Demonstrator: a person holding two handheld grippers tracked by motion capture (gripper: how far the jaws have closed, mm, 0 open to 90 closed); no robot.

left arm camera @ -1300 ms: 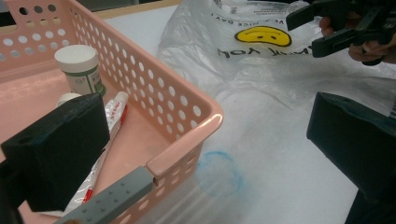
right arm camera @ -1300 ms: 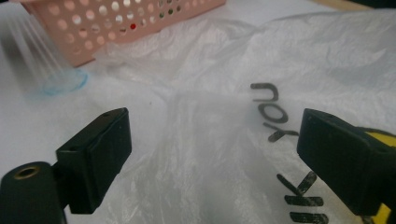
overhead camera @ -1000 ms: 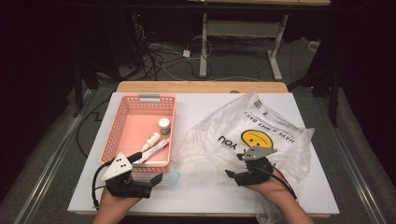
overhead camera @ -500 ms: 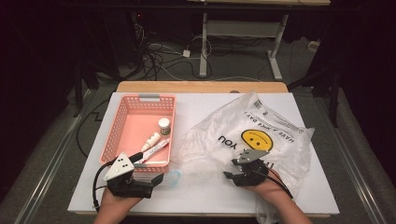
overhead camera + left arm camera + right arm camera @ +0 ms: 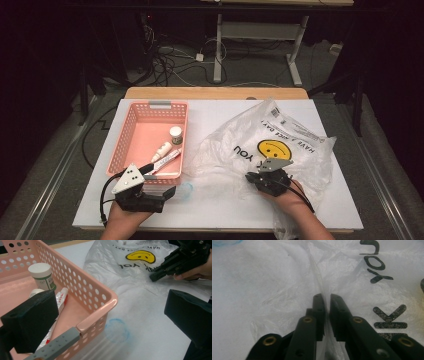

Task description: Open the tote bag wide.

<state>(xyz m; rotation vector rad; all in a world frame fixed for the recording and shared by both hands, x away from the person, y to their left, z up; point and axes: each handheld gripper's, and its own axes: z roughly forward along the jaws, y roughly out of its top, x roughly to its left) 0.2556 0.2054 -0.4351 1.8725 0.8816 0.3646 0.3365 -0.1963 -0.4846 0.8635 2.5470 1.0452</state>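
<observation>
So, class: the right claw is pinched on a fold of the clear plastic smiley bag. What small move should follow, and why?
Probably lift the right claw slightly to raise the fold. Its jaws are shut on a ridge of the clear plastic smiley bag, which lies flat; the left claw waits open beside the pink perforated plastic basket.

I see both claws built in matte black. The left claw (image 5: 170, 192) carries a grey triangular plate with dark dots and a black cable. The right claw (image 5: 326, 298) has brass-coloured screws along its linkages.
</observation>
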